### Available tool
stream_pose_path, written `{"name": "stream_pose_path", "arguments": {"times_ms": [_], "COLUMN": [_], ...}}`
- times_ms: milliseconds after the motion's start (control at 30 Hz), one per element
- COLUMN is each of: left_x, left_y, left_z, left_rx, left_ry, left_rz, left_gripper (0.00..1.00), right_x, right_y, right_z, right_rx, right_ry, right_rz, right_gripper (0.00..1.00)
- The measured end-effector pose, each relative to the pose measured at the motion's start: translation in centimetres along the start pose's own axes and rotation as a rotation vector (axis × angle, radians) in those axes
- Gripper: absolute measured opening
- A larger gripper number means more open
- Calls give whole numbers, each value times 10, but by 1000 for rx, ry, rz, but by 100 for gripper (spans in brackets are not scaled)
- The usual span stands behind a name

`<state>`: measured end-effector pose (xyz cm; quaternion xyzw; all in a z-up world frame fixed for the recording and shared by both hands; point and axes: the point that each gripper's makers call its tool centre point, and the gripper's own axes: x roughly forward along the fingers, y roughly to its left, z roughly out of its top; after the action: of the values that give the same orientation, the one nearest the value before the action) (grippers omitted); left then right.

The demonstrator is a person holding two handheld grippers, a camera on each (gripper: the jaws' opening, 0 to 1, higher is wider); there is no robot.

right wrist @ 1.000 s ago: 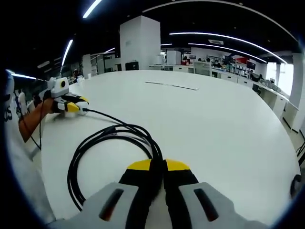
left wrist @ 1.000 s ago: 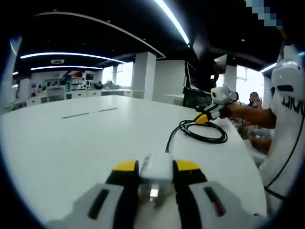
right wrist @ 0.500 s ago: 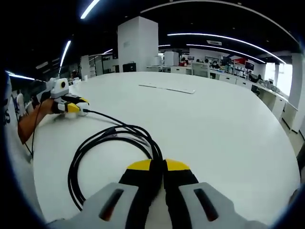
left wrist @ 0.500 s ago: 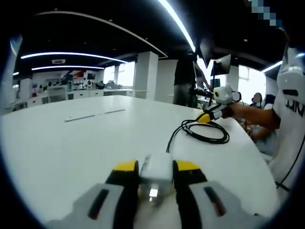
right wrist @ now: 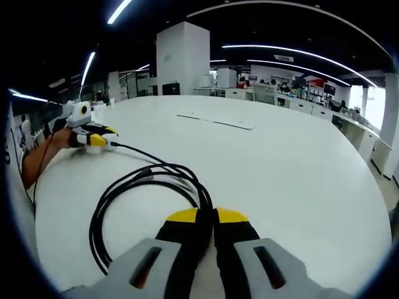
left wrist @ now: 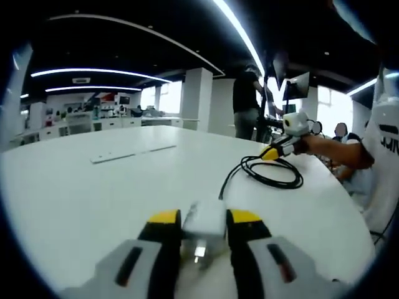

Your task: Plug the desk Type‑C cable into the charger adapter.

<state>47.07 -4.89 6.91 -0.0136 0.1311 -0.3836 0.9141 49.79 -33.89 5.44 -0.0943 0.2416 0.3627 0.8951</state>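
Note:
In the left gripper view my left gripper [left wrist: 204,215] is shut on a small white charger adapter [left wrist: 203,225], low over the white table [left wrist: 93,199]. A black Type-C cable [left wrist: 274,174] runs from the adapter's far end to a loose coil, where the right gripper [left wrist: 269,154] sits. I cannot tell how the plug and the adapter meet. In the right gripper view my right gripper [right wrist: 206,217] is shut, and the black cable [right wrist: 124,187] slips in between its jaws. The coil's other strand leads to the left gripper [right wrist: 100,141] at far left.
A thin white strip [left wrist: 131,154] [right wrist: 215,120] lies flat farther along the table. A person [left wrist: 247,103] stands beyond the table's far edge. A forearm [right wrist: 40,156] holds the left gripper near the table's left rim. Desks and columns fill the room behind.
Both grips are unchanged. The left gripper view has swung a little, and a standing person has come into it behind the table. The cable coil looks the same.

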Motion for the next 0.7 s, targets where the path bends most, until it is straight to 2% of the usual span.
{"name": "stream_pose_path", "arguments": {"times_ms": [333,700], "left_x": [17,31], "left_y": [23,41], "left_z": [8,14], "left_rx": [9,15], "left_ry": [5,13], "left_rz": [28,47], "left_gripper": [28,28], "right_x": [24,39], "right_y": [-18,-33], "right_z": [15,25], "right_rx": [0,11], "right_ry": [-19,-36], "right_rz": [-3,-14], "right_gripper": [7,7]}}
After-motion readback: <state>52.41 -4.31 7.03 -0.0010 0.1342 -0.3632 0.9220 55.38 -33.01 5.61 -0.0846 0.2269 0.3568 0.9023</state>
